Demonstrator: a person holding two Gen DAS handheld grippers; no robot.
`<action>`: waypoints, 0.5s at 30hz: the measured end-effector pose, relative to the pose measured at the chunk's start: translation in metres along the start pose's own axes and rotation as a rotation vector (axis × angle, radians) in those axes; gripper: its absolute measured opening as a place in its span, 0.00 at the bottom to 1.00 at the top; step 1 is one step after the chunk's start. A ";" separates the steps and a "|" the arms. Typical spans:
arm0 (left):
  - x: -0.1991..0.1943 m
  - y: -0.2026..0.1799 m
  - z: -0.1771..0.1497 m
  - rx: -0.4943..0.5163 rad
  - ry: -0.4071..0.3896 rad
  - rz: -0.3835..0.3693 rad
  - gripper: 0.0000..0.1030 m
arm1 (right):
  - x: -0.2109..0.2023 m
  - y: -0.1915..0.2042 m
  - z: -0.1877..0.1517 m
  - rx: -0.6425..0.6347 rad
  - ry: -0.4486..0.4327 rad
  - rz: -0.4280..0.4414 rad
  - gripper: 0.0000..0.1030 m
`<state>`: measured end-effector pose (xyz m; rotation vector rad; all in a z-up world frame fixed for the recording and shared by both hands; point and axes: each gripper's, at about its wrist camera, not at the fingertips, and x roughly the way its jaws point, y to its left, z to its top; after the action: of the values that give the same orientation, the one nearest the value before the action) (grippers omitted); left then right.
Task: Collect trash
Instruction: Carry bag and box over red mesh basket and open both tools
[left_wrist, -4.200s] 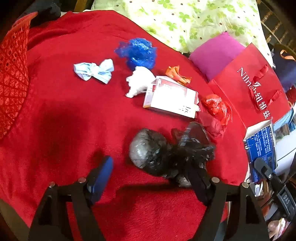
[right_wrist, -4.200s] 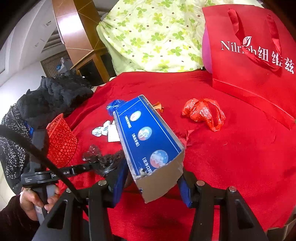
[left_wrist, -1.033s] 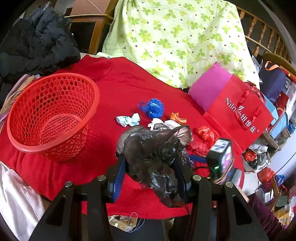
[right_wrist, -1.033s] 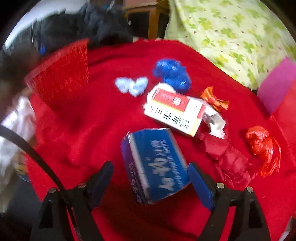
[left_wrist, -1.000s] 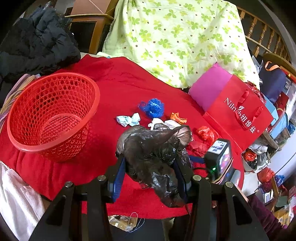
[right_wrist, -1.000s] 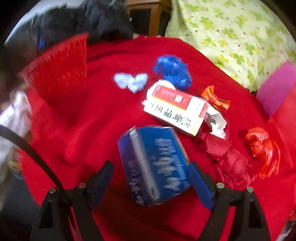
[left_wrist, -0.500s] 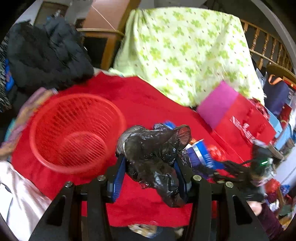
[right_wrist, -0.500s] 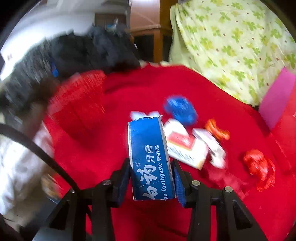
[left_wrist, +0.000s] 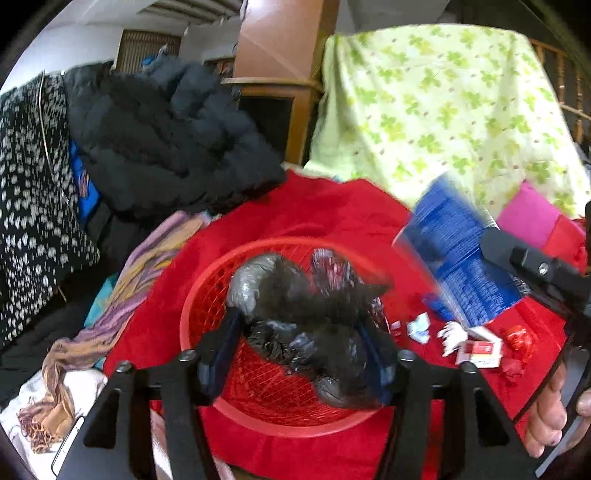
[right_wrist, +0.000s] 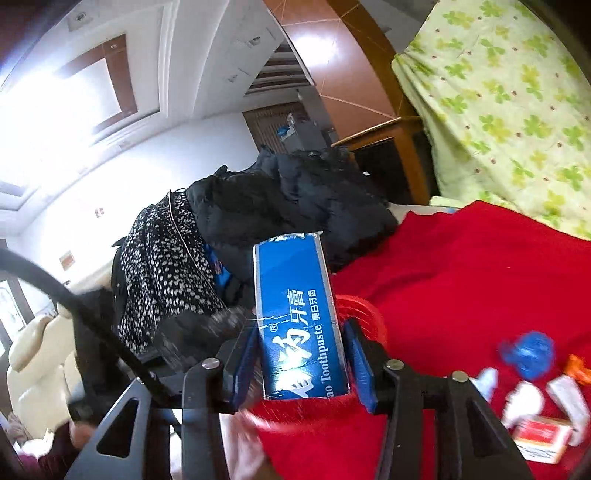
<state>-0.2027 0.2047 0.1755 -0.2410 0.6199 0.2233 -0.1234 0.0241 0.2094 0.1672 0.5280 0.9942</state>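
My left gripper (left_wrist: 303, 354) is shut on a crumpled black plastic bag (left_wrist: 306, 314) and holds it over the mouth of the red mesh basket (left_wrist: 207, 369). My right gripper (right_wrist: 301, 365) is shut on a blue toothpaste box (right_wrist: 299, 317), held upright; the box also shows blurred in the left wrist view (left_wrist: 458, 258), just right of the basket. The basket's rim (right_wrist: 364, 314) peeks out behind the box in the right wrist view.
Loose trash lies on the red cloth (right_wrist: 480, 266): a blue wad (right_wrist: 528, 354), an orange wrapper (right_wrist: 578, 365), a red-and-white box (right_wrist: 539, 437), white paper scraps (left_wrist: 419, 326), a red plastic wad (left_wrist: 519, 338). Dark coats (left_wrist: 159, 140) hang left; a green floral sheet (left_wrist: 443, 107) covers the back.
My left gripper has carried the black bag left until it hangs over the basket. My right gripper picked up the toothpaste box, turned it upright and swung it toward the basket.
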 end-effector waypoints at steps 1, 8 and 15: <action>0.006 0.004 -0.002 -0.013 0.016 0.009 0.68 | 0.014 0.001 0.001 0.009 0.018 -0.011 0.64; 0.008 0.000 -0.020 -0.025 0.041 0.005 0.76 | 0.035 -0.017 -0.022 0.004 0.067 -0.089 0.67; -0.015 -0.053 -0.041 0.038 0.020 -0.085 0.76 | -0.031 -0.039 -0.049 -0.041 0.026 -0.168 0.67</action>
<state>-0.2224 0.1406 0.1602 -0.2328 0.6322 0.1275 -0.1315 -0.0277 0.1629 0.0717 0.5359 0.8440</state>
